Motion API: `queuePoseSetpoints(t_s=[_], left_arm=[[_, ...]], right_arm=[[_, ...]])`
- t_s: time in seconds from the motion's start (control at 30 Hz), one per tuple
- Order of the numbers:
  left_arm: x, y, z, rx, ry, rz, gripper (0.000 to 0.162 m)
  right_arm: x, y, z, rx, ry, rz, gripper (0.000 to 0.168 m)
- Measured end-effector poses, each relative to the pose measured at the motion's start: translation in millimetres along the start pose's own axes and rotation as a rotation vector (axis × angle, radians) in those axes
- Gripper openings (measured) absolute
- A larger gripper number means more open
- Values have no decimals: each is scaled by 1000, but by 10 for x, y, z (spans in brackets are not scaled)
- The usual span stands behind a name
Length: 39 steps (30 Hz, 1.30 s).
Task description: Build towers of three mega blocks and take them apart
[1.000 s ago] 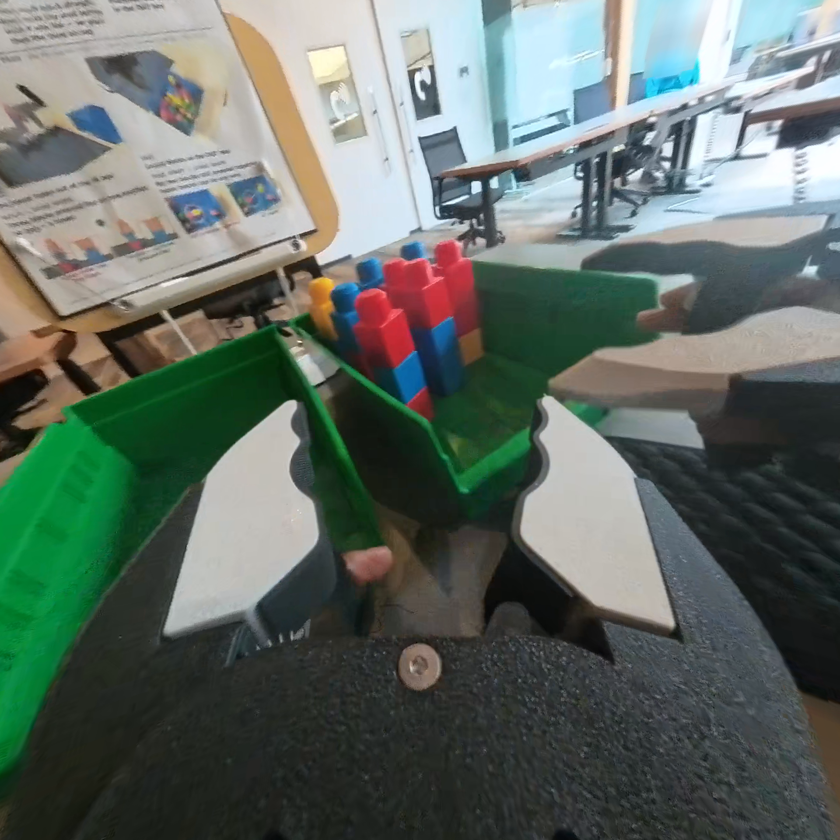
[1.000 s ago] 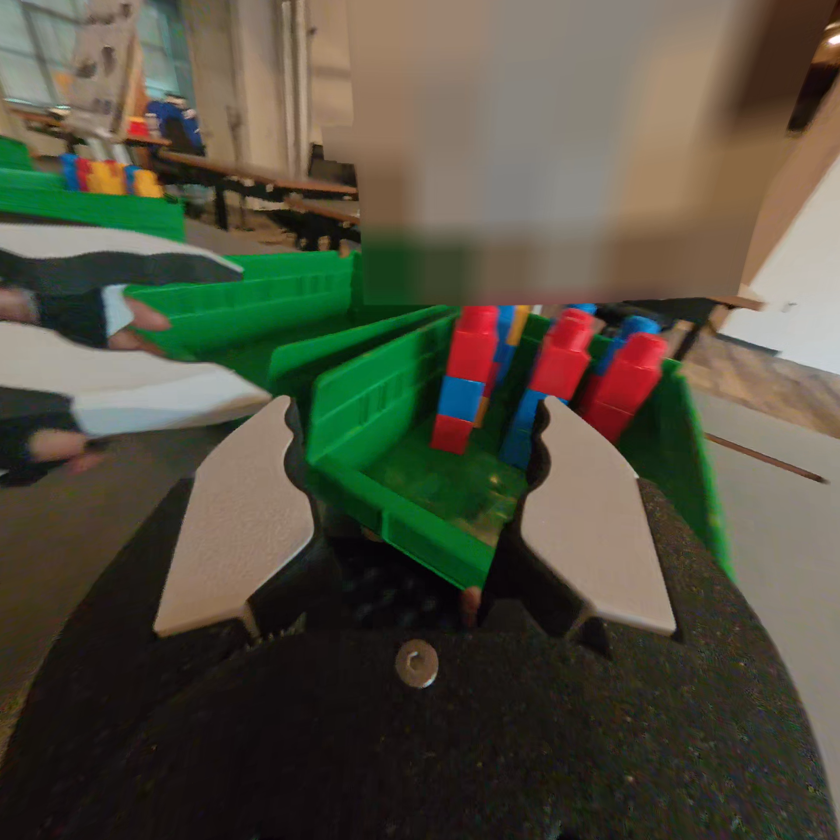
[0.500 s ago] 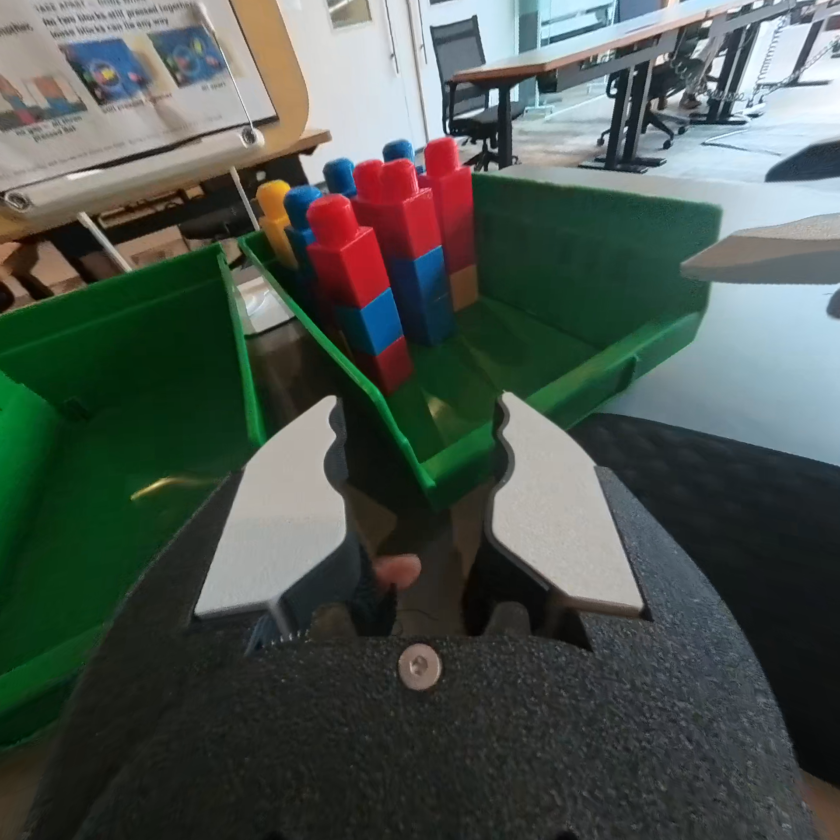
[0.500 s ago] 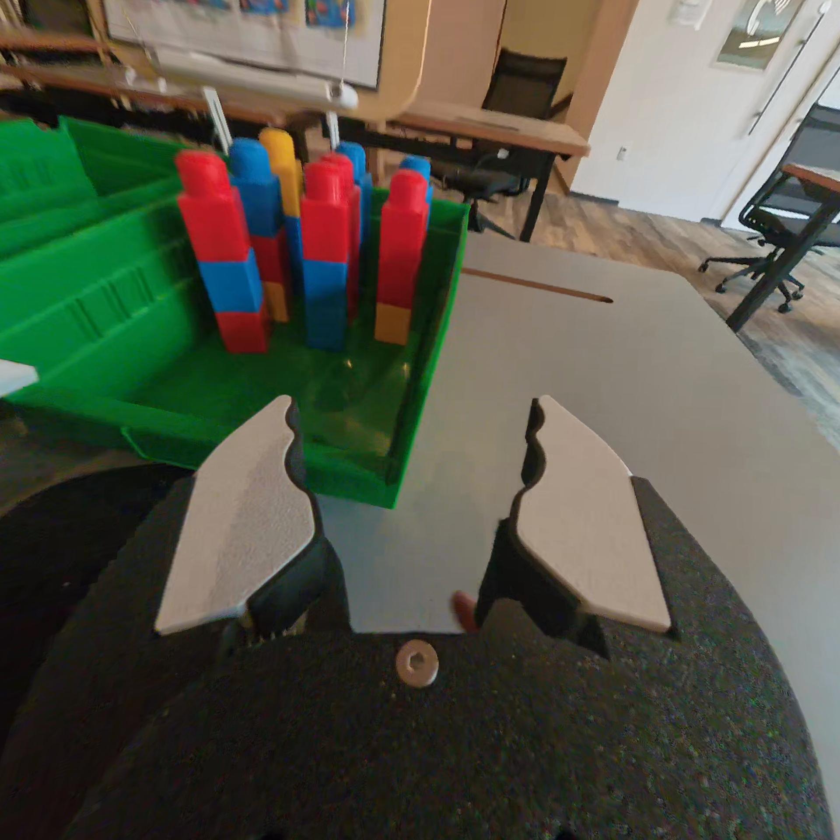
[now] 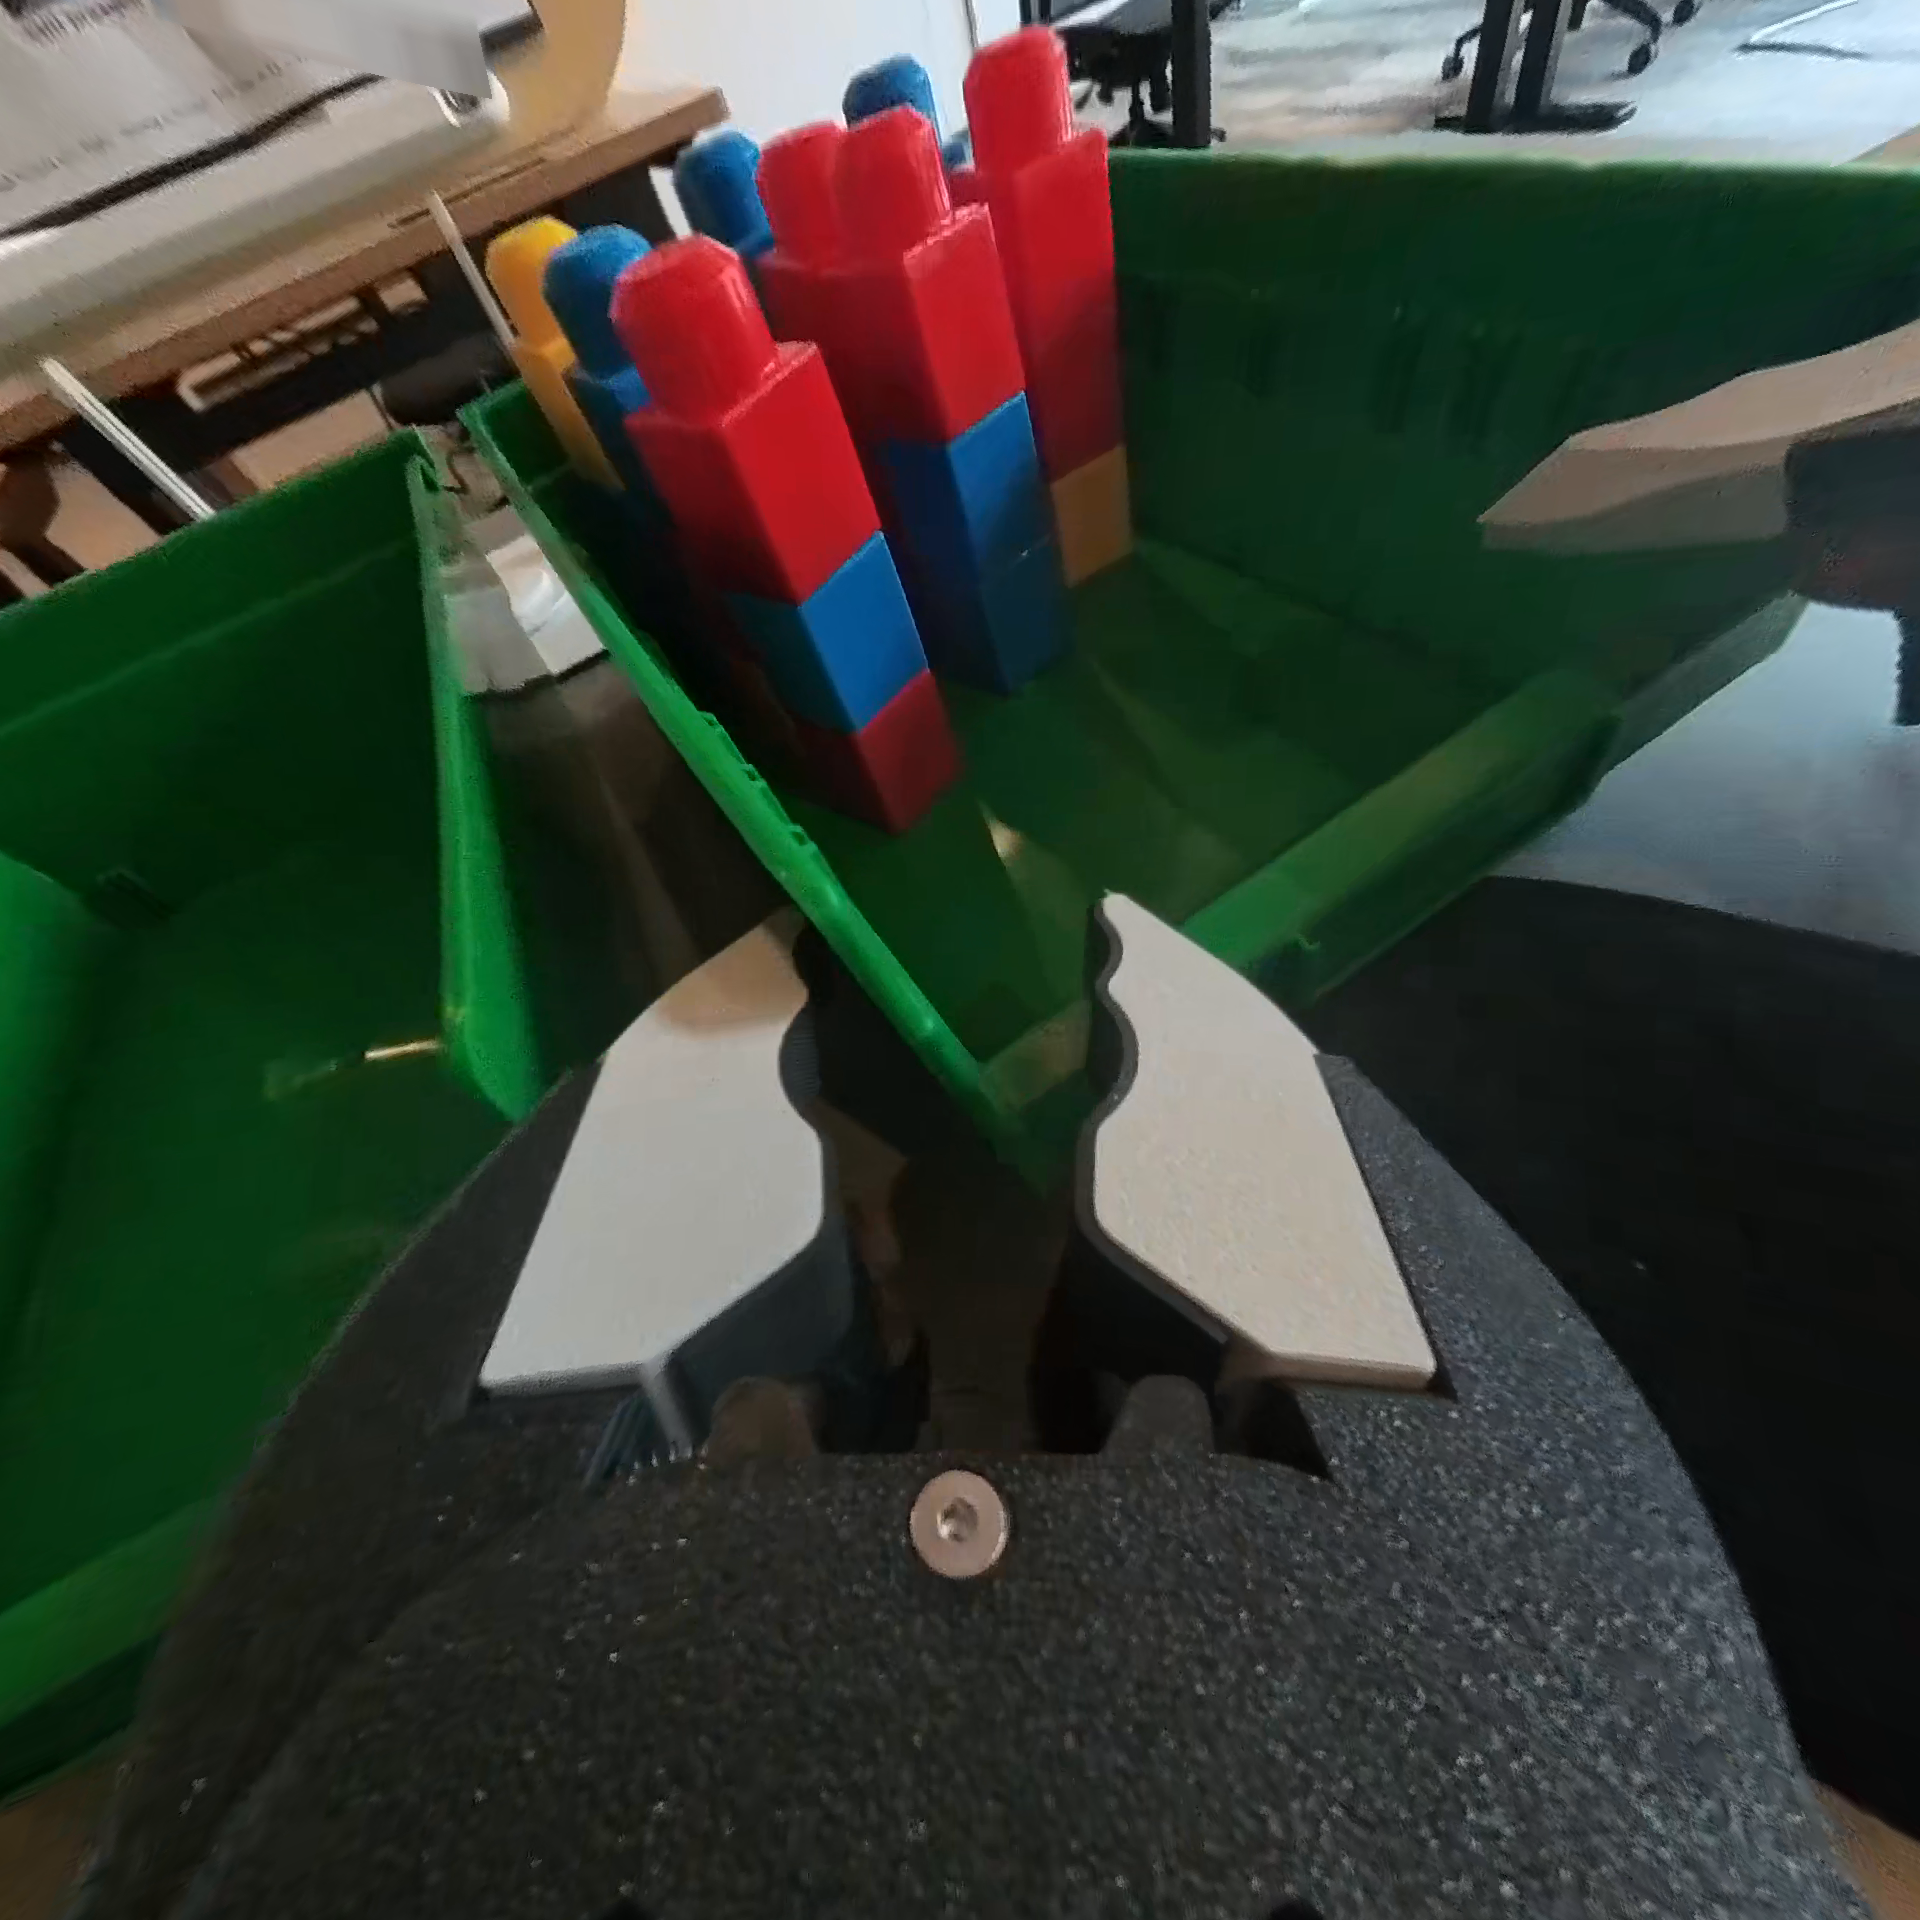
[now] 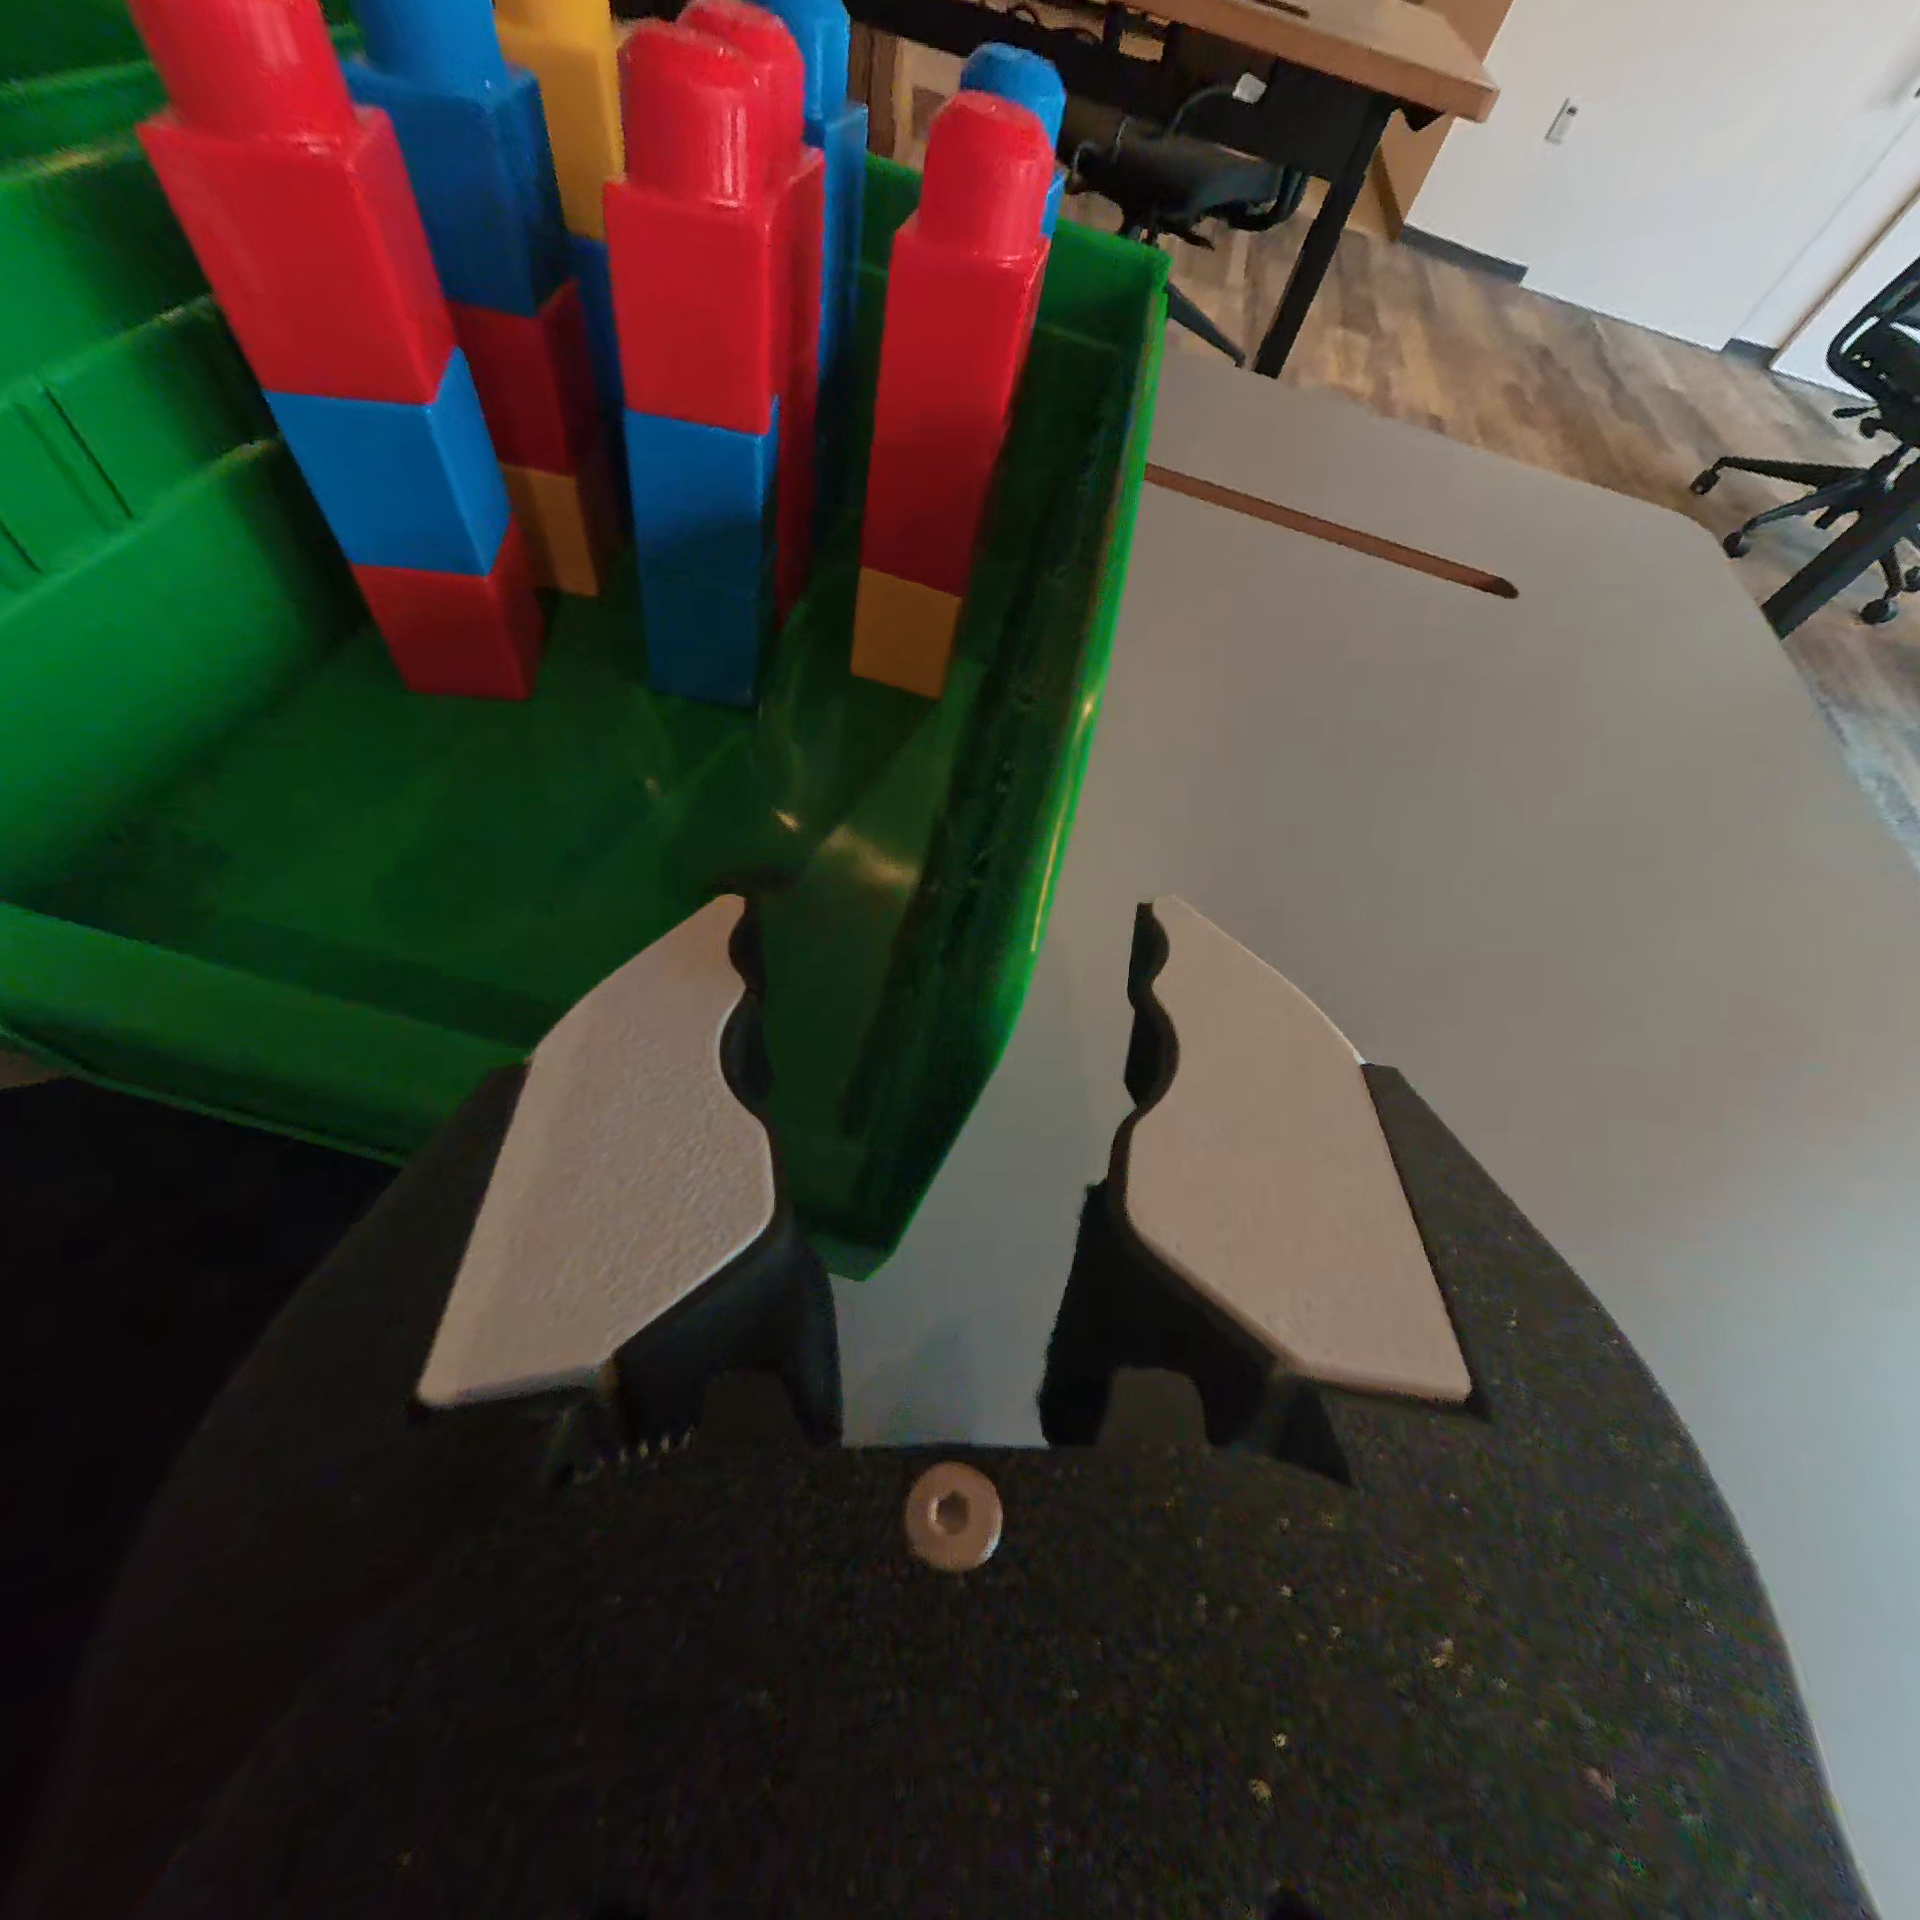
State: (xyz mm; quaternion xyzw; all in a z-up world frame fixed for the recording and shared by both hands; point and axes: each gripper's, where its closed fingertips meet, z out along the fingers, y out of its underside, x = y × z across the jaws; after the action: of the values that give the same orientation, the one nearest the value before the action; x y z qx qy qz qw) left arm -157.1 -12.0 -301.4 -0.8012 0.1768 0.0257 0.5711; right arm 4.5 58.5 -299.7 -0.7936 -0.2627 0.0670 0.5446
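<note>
Several three-block towers stand upright in a green bin [image 5: 1351,914]. The nearest is a red-blue-red tower [image 5: 821,582], with a red-over-blue tower [image 5: 935,416] and a red tower on a yellow base [image 5: 1081,312] behind it. My left gripper [image 5: 945,997] is open, its jaws partly closed, and straddles the bin's near-left corner. My right gripper [image 6: 940,935] is open and straddles the bin's right wall [image 6: 997,831], near its front corner. The right wrist view shows the same red-blue-red tower [image 6: 384,416], red-over-blue tower [image 6: 696,468] and yellow-based tower [image 6: 935,416]. Neither gripper holds a block.
A second green bin [image 5: 208,831] stands to the left of the first. The grey table [image 6: 1455,831] spreads right of the bin. A finger of the right gripper [image 5: 1662,478] shows at the right edge of the left wrist view. Desks and office chairs stand behind.
Both grippers have come down and closer to the bin with the towers. The left jaws have narrowed around the bin's corner. The right gripper has swung to the bin's right wall.
</note>
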Motion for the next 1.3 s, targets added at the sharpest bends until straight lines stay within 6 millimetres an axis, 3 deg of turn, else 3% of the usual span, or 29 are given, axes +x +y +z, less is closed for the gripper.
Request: queuePoseSetpoints(t_s=[0.1, 0.23, 0.57, 0.9, 1.07, 1.3], left_arm=[[-36, 14, 48, -13, -27, -3, 39], [-151, 26, 66, -32, -90, 16, 20], [-204, -52, 33, 39, -130, 18, 14], [-112, -275, -75, 124, -107, 52, 13], [-121, -391, -171, 139, -96, 56, 13], [-297, -570, -336, 147, -108, 59, 13]], right_arm=[[-21, 16, 29, -16, -6, -21, 51], [29, 19, 24, -14, 34, -82, 10], [8, -19, -60, -1, 75, -114, 7], [112, -161, -369, 56, 146, -108, 6], [110, -276, -505, 46, 159, -109, 5], [6, -515, -578, 40, 151, -104, 6]])
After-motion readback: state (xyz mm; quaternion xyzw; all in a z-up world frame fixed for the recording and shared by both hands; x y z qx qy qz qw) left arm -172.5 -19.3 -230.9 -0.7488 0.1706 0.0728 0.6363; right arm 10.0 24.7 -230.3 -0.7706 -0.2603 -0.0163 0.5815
